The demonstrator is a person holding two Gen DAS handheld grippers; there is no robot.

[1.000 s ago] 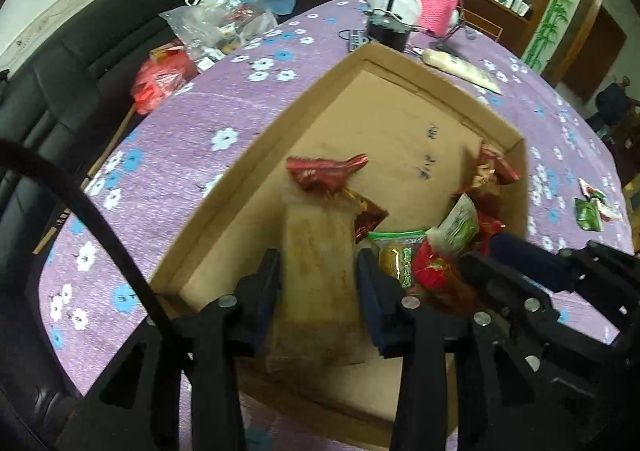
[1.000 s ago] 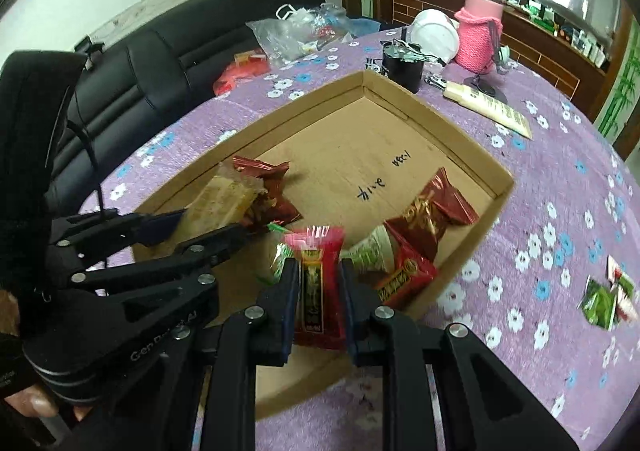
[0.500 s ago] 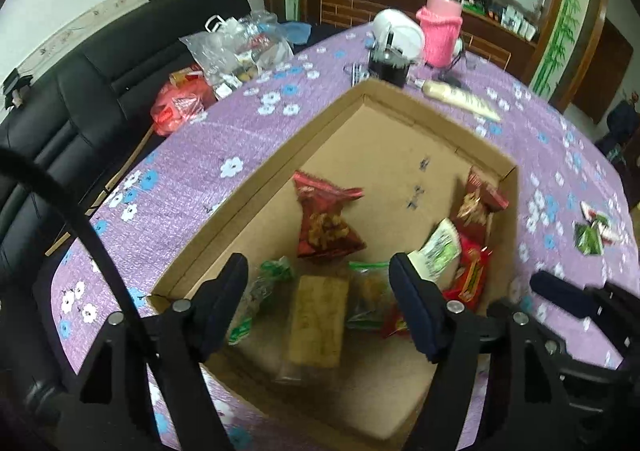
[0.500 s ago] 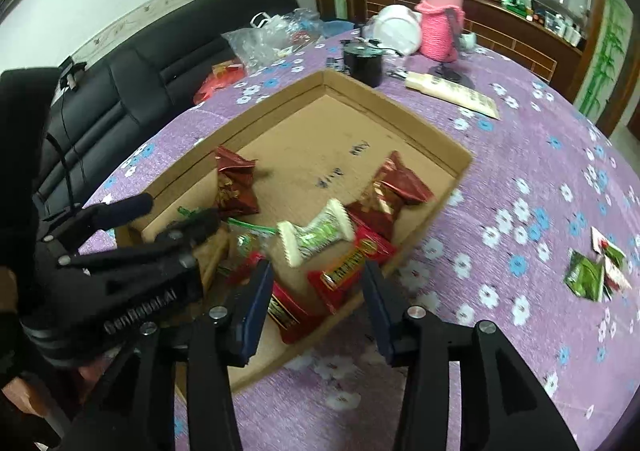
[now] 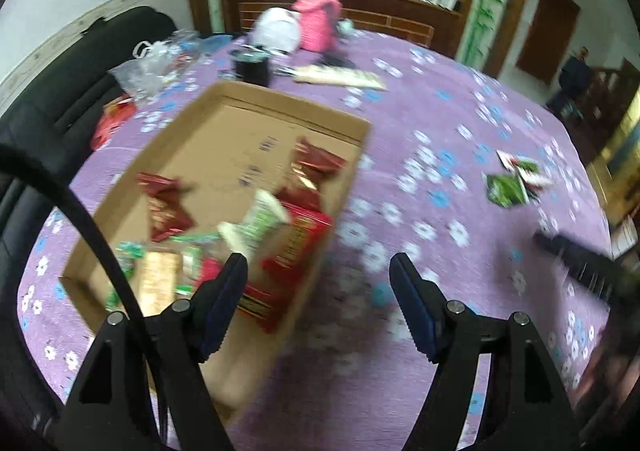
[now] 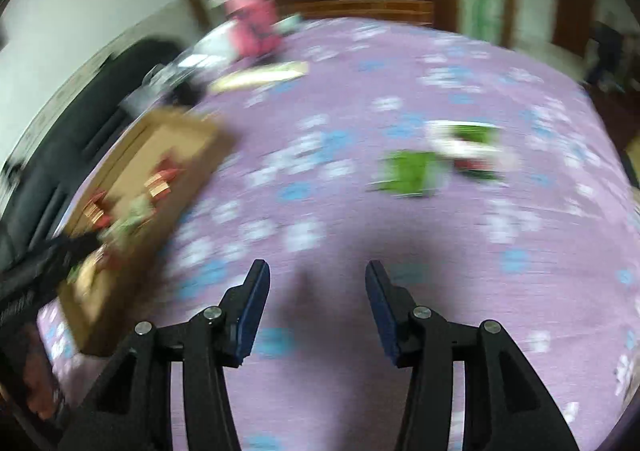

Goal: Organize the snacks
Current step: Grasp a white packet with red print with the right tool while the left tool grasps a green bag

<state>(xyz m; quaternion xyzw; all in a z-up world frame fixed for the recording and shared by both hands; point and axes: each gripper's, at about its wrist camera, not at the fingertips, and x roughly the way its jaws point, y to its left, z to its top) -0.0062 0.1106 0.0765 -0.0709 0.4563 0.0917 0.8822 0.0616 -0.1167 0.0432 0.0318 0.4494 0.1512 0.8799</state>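
Right tool [image 6: 316, 295]: jaws opening, nothing between them, above bare purple worktop [image 6: 400, 351]. Left tool [image 5: 320, 287]: jaws wide apart, empty, over the near corner of the cardboard tray [image 5: 224, 99]. Loose green snack packets [image 6: 412, 171] lie well apart from the tray, out on the cloth. Likely light, crinkly, slippery film; pinch flat across a sealed edge. Most snacks already sit in the tray.

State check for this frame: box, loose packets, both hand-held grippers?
Cardboard box: open-topped, several snack packets inside.
Green packets: loose on the tablecloth, outside the box.
Left hand-held gripper: open, empty.
Right hand-held gripper: jaws opening, nothing between them.
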